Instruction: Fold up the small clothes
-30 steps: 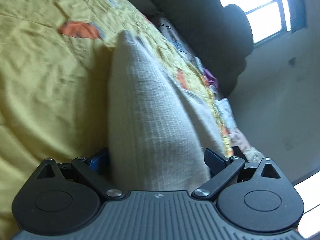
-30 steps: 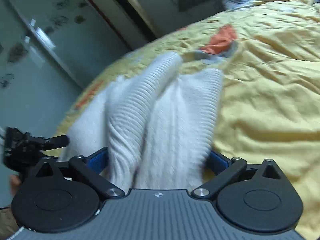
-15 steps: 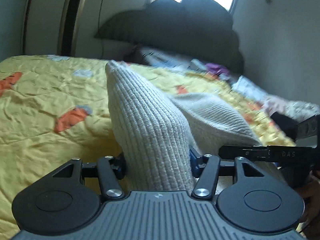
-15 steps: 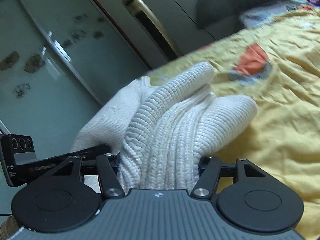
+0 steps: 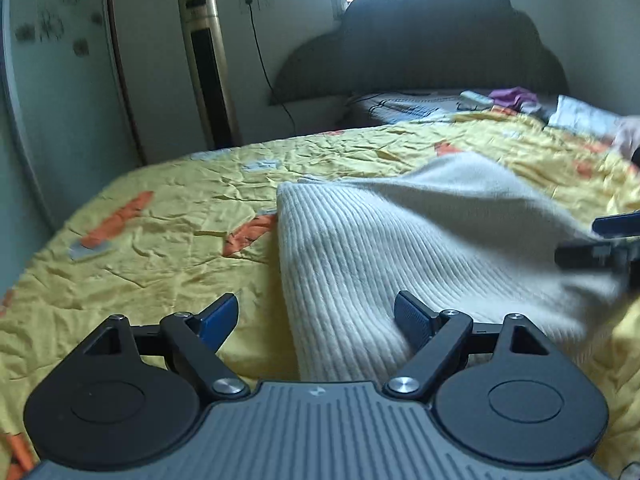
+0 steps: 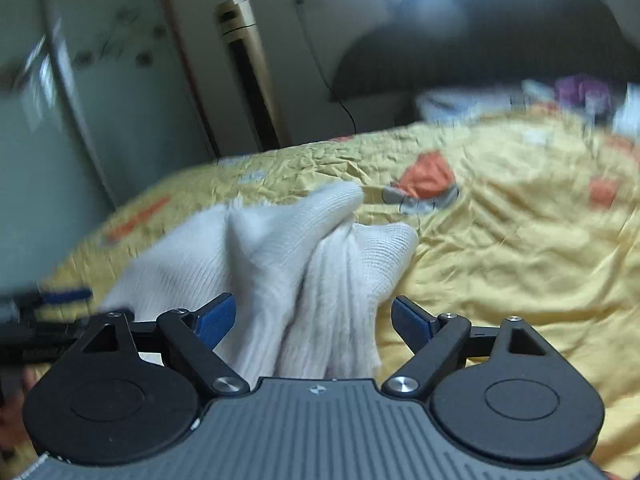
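Note:
A white ribbed knit garment (image 5: pixel 400 232) lies in loose folds on the yellow bedspread (image 5: pixel 160 264). My left gripper (image 5: pixel 316 312) is opening. The garment's near corner lies between its jaws; the left pad stands apart from the knit and the right pad sits right beside it. In the right wrist view the same garment (image 6: pixel 288 240) is bunched up between the jaws of my right gripper (image 6: pixel 312 312), which is also opening, both blue pads clear of the fabric. Each gripper shows at the edge of the other's view.
The bedspread (image 6: pixel 520 260) has orange and grey patches. A gold tower fan (image 5: pixel 206 68) and a glass-fronted wardrobe door (image 5: pixel 48 80) stand beyond the bed's far left side. A dark headboard (image 5: pixel 420 40) and a heap of clothes (image 5: pixel 512 96) are at the far end.
Half a second ago both grippers were clamped on the knit and held it up. Now both pairs of jaws have spread and the garment has sunk onto the bed. The left view has rolled upright.

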Demonstrator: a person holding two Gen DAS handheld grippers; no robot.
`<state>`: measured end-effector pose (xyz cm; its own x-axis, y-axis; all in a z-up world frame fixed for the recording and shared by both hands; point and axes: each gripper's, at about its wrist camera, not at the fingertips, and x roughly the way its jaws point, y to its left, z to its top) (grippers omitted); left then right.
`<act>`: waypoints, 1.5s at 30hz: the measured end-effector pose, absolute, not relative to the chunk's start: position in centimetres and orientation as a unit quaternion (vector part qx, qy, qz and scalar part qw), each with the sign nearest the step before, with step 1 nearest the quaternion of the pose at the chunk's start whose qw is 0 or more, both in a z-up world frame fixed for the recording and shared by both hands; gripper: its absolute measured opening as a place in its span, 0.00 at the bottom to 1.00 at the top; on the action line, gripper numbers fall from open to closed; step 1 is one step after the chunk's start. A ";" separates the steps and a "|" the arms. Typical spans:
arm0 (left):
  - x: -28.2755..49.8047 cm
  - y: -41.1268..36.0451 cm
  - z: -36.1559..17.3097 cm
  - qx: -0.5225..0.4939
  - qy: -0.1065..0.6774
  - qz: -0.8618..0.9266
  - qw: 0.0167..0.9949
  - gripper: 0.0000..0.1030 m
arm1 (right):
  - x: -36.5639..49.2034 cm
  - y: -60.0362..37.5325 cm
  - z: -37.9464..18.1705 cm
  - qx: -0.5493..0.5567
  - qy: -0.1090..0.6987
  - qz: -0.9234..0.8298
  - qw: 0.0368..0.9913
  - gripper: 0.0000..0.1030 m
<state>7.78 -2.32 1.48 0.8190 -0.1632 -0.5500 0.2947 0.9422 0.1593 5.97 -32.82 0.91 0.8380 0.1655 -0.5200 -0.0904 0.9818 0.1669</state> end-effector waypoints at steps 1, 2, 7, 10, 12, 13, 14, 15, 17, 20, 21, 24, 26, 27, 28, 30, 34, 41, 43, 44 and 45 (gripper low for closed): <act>7.4 -2.7 1.4 0.126 0.275 -0.117 0.946 0.83 | 5.6 -32.0 0.8 0.036 0.282 0.066 0.957 0.85; 7.2 -3.0 1.3 0.131 0.276 -0.114 0.945 0.83 | 5.3 -31.2 0.5 0.006 0.290 0.061 0.955 0.85; 6.8 -2.9 1.4 0.127 0.287 -0.109 0.943 0.83 | 6.0 -32.3 -1.3 0.016 0.312 0.022 0.950 0.90; 6.7 -2.9 1.2 0.123 0.291 -0.109 0.942 0.83 | 5.9 -32.8 -1.7 0.031 0.311 0.024 0.949 0.91; 6.7 -3.0 1.2 0.121 0.294 -0.107 0.942 0.83 | 5.7 -32.5 -1.8 0.028 0.310 0.021 0.950 0.94; 6.7 -3.0 1.2 0.120 0.295 -0.106 0.942 0.83 | 5.8 -32.5 -1.9 0.027 0.309 0.020 0.950 0.94; 6.6 -3.0 1.1 0.119 0.296 -0.106 0.942 0.83 | 5.4 -32.4 -1.8 0.027 0.309 0.019 0.951 0.95; 6.5 -3.1 1.1 0.119 0.296 -0.105 0.942 0.83 | 5.5 -32.4 -1.9 0.029 0.309 0.018 0.950 0.96; 6.3 -3.0 1.1 0.116 0.299 -0.102 0.942 0.83 | 5.3 -32.5 -2.0 0.036 0.311 0.017 0.950 0.96; 6.0 -2.9 1.2 0.108 0.302 -0.099 0.942 0.83 | 5.1 -32.6 -2.1 0.048 0.314 0.014 0.948 0.99; 5.8 -2.8 1.2 0.105 0.302 -0.097 0.942 0.83 | 5.0 -32.7 -2.1 0.053 0.315 0.013 0.948 1.00; 4.9 -2.5 1.5 0.094 0.298 -0.091 0.945 0.83 | 4.6 -32.9 -2.1 0.071 0.321 0.010 0.944 1.00; 3.9 -2.2 1.6 0.089 0.292 -0.089 0.948 0.83 | 4.2 -33.0 -2.0 0.084 0.325 0.009 0.942 1.00; 3.3 -2.1 1.6 0.088 0.290 -0.088 0.949 0.83 | 3.9 -33.0 -1.8 0.089 0.327 0.008 0.941 1.00; 2.8 -2.0 1.6 0.087 0.290 -0.086 0.949 0.84 | 3.6 -33.0 -1.7 0.091 0.327 0.008 0.941 1.00; 1.8 -1.8 1.2 0.085 0.294 -0.082 0.949 0.85 | 2.8 -32.8 -1.4 0.093 0.326 0.010 0.941 1.00; 0.0 -1.7 0.4 0.090 0.297 -0.075 0.948 0.86 | 1.4 -32.6 -1.1 0.095 0.328 0.023 0.939 1.00; -0.3 -1.3 -1.4 0.060 0.333 -0.071 0.938 0.86 | -0.2 -30.7 -2.3 0.057 0.346 0.036 0.936 1.00; -0.3 -1.1 -2.0 0.050 0.342 -0.066 0.936 0.86 | -0.2 -30.4 -2.9 0.053 0.353 0.041 0.933 1.00; -0.3 -1.1 -2.2 0.048 0.344 -0.062 0.936 0.86 | -0.2 -30.2 -3.2 0.048 0.356 0.044 0.932 1.00; -0.3 -1.1 -2.4 0.047 0.343 -0.058 0.936 0.86 | -0.2 -30.1 -3.4 0.040 0.358 0.045 0.932 1.00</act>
<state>-0.30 -1.08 -2.42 0.7573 -0.0765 -0.6485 0.1412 0.9888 0.0483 -0.19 -30.06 -3.41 0.7401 0.1134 -0.6628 -0.0559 0.9926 0.1074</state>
